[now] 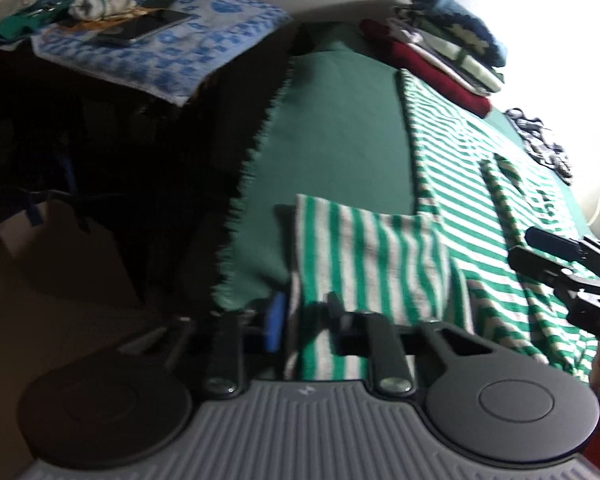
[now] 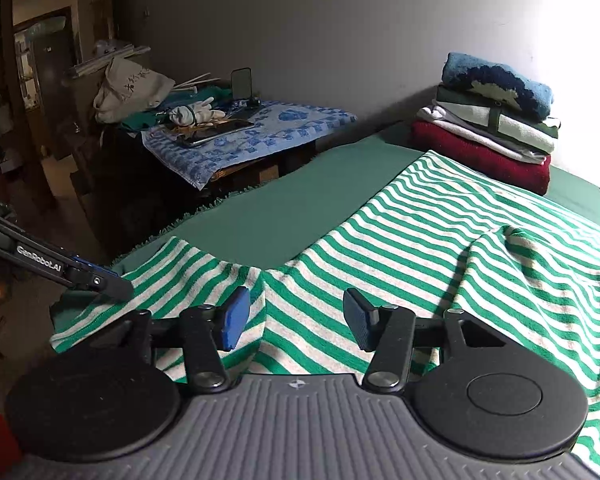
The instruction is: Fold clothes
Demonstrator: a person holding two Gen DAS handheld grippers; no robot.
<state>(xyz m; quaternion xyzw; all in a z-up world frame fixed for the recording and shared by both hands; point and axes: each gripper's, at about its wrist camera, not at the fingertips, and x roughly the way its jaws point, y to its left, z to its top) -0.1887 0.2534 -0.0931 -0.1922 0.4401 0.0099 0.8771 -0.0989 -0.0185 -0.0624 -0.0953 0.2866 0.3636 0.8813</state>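
Patterned dark cloth (image 1: 540, 140) beyond the striped shirt (image 1: 440, 152) shows only left-wrist.

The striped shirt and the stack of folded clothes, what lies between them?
Nothing: in the right wrist view the striped shirt reaches the red bottom of the stack of folded clothes.

The striped garment (image 2: 440, 236) runs off the right and bottom edges in the right wrist view, its far sleeve out of sight. Left wrist view is smeared with blur; the left gripper (image 1: 300, 320) hides the cloth edge between its pads. The dark patterned item (image 1: 540, 140) at the bed's right edge is too blurred to identify. The right gripper (image 1: 540, 252) is cut off at the right edge.
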